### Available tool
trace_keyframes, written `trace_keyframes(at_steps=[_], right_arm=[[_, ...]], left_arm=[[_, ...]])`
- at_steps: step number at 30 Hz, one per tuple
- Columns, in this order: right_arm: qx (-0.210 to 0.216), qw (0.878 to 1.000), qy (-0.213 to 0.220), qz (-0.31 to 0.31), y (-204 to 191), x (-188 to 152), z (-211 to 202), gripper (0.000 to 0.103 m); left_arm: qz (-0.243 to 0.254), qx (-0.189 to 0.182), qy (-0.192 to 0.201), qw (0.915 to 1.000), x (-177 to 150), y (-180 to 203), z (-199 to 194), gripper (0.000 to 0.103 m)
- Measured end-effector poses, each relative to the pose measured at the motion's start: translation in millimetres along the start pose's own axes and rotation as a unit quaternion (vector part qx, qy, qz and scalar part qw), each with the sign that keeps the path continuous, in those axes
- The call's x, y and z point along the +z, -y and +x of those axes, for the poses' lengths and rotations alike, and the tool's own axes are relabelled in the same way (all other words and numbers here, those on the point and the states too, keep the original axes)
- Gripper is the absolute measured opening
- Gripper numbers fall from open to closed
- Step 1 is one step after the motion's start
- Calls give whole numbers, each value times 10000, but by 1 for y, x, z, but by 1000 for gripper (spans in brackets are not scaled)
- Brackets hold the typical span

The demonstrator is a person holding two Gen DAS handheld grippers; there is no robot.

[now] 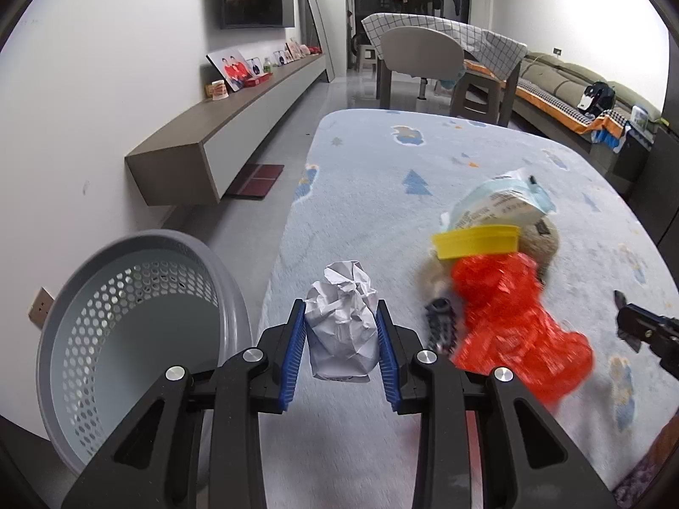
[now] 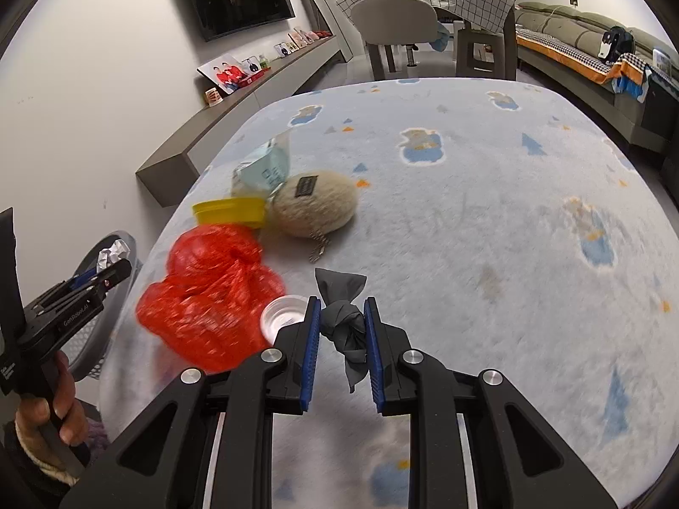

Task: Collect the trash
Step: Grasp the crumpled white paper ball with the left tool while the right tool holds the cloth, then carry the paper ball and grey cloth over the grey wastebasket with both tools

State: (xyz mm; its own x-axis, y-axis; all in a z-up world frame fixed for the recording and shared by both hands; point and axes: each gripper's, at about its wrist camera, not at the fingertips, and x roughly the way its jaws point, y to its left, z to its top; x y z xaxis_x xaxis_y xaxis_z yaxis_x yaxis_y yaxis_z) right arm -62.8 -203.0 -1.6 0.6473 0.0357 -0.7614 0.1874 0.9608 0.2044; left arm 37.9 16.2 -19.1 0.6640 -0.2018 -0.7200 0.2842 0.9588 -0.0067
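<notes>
paper ball (image 1: 341, 318) clamped left; bottle cap (image 2: 283, 318) only right view

text: "GenRobot.AI" | on: left gripper (image 2: 111, 272) body | other labels: too blurred to read

Crumpled white paper ball (image 1: 341, 318) is pinched up off the table; red plastic bag (image 2: 208, 297) sits scrunched near the table's left edge.

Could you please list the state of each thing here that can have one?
Left gripper: shut on crumpled white paper ball, lifted.
Right gripper: shut on knotted grey plastic bag.
Grey perforated plastic bin: upright, no trash visible inside.
Crumpled red plastic bag: lying on table.
Yellow plastic lid: tilted on edge.
</notes>
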Motion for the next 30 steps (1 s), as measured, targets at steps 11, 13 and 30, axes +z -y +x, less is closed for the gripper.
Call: trace_keyframes(at_steps=[11,13,30], right_arm=[[203,9997,96,-125,-46,-17,-19,20],[249,9994,116,-211,-57,-17,-20,20],[747,9925,-59,-964,-151,-6,7,20]], left_arm=[[121,-135,16,9998,-22,-14,-41,32],[100,-74,21,9999,-25,-21,-44,32],[-469,352,201,9981,-14,-112,-59,32]])
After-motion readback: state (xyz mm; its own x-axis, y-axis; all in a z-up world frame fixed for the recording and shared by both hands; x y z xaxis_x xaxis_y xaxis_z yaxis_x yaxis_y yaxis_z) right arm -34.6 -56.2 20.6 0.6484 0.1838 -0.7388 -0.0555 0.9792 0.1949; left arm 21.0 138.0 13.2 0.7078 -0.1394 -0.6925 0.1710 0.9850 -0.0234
